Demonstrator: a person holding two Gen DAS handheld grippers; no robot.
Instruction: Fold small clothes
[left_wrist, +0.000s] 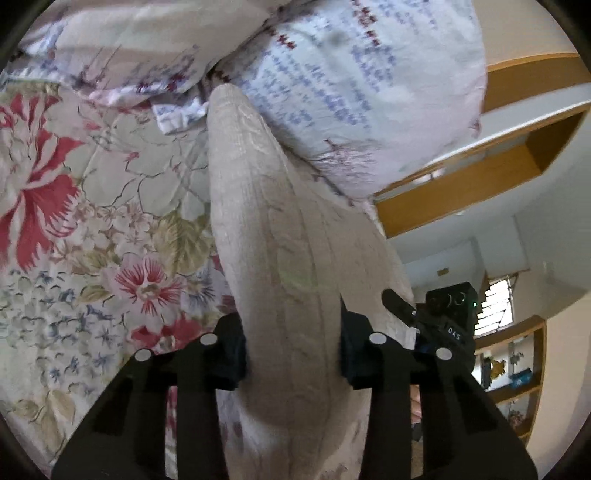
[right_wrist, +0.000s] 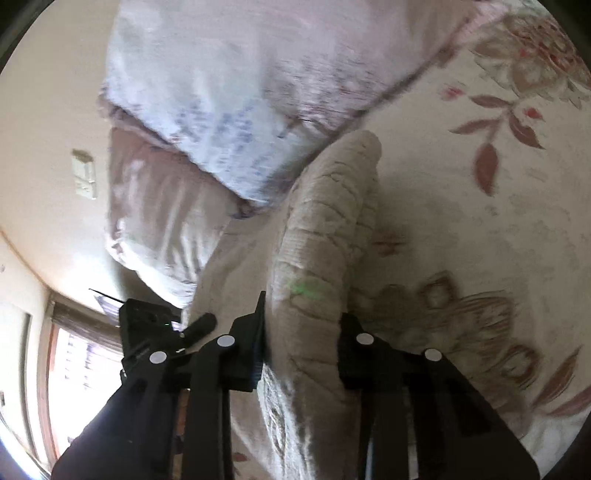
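Observation:
A beige knitted garment hangs stretched above the floral bedspread. My left gripper is shut on one edge of it, the cloth bunched between the fingers. My right gripper is shut on another edge of the same garment, which runs forward from the fingers toward the pillows. The right gripper also shows in the left wrist view, close at the right. The left gripper shows in the right wrist view, close at the left.
Two printed pillows lie at the head of the bed, just beyond the garment; they also show in the right wrist view. Wooden shelves stand beside the bed. A window is at the left.

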